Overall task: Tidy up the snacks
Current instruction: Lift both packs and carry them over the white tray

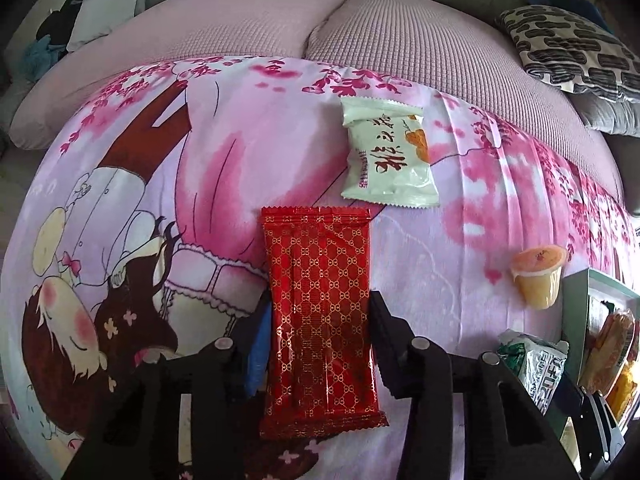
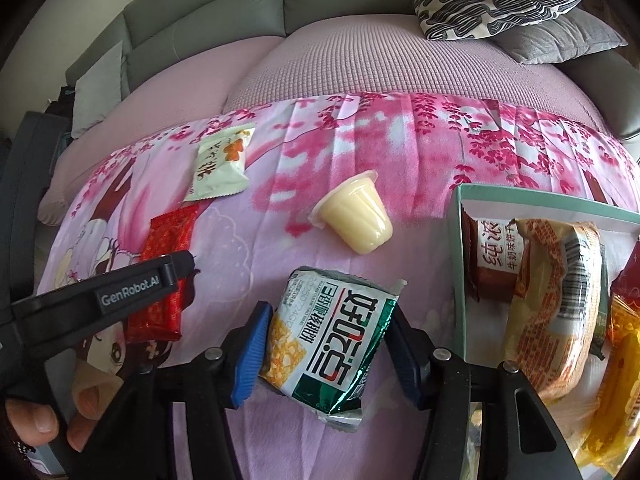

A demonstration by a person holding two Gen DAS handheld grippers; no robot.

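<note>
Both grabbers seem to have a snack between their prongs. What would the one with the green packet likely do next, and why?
Probably lift the green packet and carry it right to the box. The right gripper has its fingers against both sides of it, and the box beside it already holds other snacks.
</note>
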